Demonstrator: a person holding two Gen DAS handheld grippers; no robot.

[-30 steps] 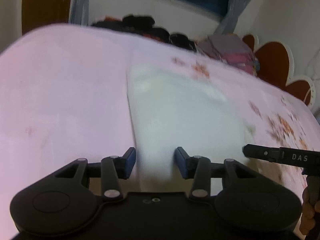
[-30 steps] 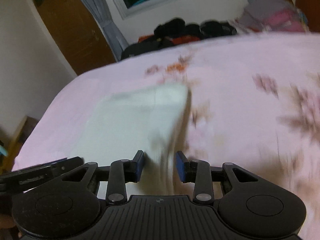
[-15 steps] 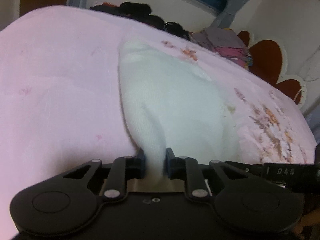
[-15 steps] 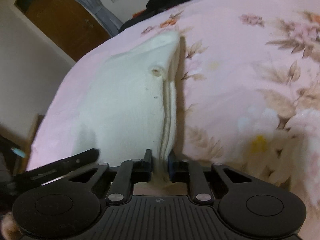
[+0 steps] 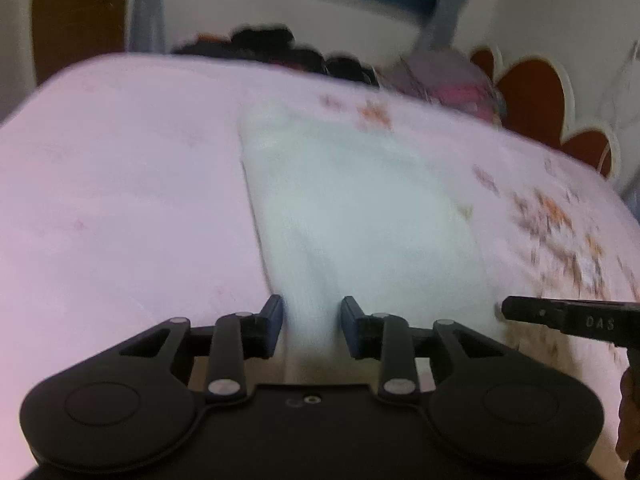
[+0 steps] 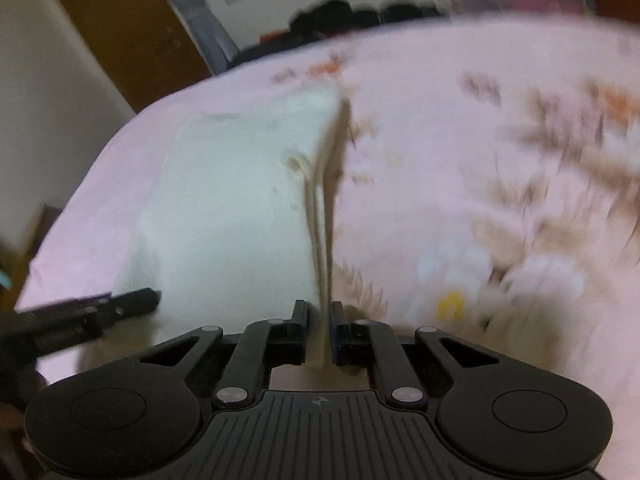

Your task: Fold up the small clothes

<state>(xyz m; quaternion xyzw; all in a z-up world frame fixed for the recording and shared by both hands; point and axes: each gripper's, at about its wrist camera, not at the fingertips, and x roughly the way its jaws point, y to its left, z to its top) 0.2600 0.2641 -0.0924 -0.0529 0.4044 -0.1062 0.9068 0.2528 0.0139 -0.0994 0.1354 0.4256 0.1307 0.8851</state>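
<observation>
A white knitted garment (image 5: 352, 208) lies folded on the pink bed (image 5: 120, 184), reaching away from me. My left gripper (image 5: 312, 312) holds its near left corner, with a raised fold of cloth filling the gap between its blue-padded jaws. In the right wrist view the garment (image 6: 240, 208) shows a button and a stacked right edge. My right gripper (image 6: 319, 312) is shut on that edge at the near right corner. Both views are blurred by motion. The other gripper's tip shows in each view (image 5: 560, 318) (image 6: 92, 312).
The pink sheet has a flower print on the right side (image 6: 520, 184). Dark clothes (image 5: 280, 48) and a pile of folded clothes (image 5: 448, 76) lie at the far edge under a window. A red and white headboard (image 5: 536, 100) stands at the right. A brown door (image 6: 132, 40) is at the left.
Half a second ago both grippers were shut tight on the near corners, low to the bed. Now both have lifted and the left jaws stand wider around the cloth.
</observation>
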